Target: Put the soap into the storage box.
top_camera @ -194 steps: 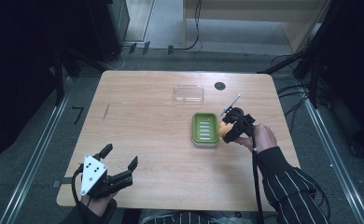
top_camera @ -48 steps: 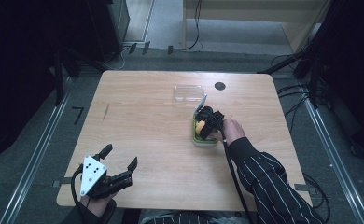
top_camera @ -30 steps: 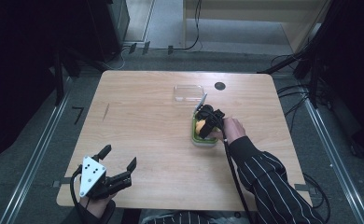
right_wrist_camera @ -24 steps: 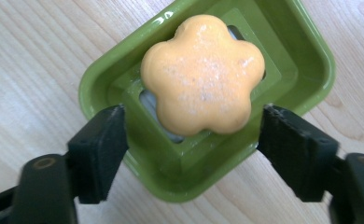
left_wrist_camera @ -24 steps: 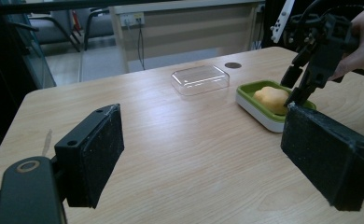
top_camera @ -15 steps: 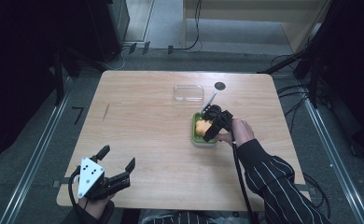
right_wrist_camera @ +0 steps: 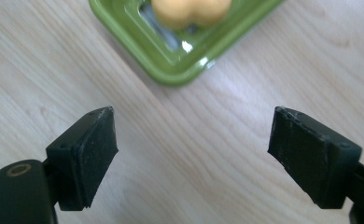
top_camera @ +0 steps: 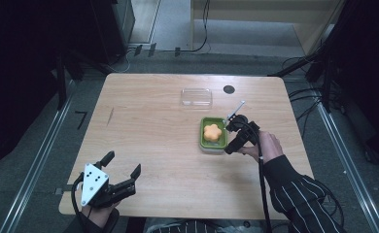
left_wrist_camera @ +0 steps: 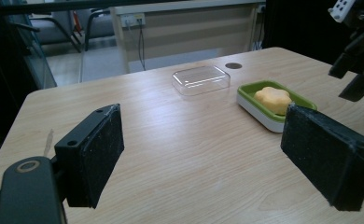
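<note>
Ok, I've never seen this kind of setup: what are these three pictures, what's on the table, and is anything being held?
A person sits at a wooden table with a hand-held gripper in each hand. One picture looks down from above; the other two come from cameras riding on each gripper, looking along its black jaws. On the table lie a green dish with an orange soap in it, and a clear lid beyond. The right gripper sits beside the dish; its jaws have just been opening and hold nothing. The left gripper rests near the table's front, open and empty.
</note>
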Motion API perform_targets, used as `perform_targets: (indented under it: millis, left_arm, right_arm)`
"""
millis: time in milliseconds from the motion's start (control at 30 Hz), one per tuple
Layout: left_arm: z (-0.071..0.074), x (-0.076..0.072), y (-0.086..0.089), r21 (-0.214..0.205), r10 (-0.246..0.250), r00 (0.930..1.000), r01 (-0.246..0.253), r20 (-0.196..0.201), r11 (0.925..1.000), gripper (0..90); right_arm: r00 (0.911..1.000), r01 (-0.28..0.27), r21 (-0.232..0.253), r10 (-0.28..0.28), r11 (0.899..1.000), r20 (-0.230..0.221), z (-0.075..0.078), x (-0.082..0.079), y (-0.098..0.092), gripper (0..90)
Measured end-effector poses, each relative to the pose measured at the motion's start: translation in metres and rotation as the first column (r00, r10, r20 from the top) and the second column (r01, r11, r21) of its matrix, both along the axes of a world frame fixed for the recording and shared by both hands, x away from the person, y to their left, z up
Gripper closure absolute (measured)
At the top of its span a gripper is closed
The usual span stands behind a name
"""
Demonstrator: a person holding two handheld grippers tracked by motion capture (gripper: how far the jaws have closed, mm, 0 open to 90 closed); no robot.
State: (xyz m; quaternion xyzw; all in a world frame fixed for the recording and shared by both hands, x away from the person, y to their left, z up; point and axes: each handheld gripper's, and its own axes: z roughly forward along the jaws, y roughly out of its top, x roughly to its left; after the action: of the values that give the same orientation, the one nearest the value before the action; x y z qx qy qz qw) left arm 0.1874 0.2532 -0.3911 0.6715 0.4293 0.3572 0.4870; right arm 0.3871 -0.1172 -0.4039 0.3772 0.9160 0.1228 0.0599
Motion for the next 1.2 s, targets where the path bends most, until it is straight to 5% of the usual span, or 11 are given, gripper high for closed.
perform_targets:
  millis: [900, 1200]
  left_arm:
    - [0.000, 0.001, -0.002, 0.001, -0.006, 1.0000, 0.006, 0.002, 1.0000, 13.7]
    - [0.000, 0.001, -0.001, -0.001, -0.006, 1.0000, 0.006, 0.002, 1.0000, 13.7]
  right_arm:
    - [0.9955, 0.095, -0.008, -0.095, 0.995, -0.003, -0.019, -0.041, -0.054, 15.2]
    - [0.9928, 0.112, -0.016, -0.113, 0.994, -0.040, -0.030, -0.051, -0.061, 14.6]
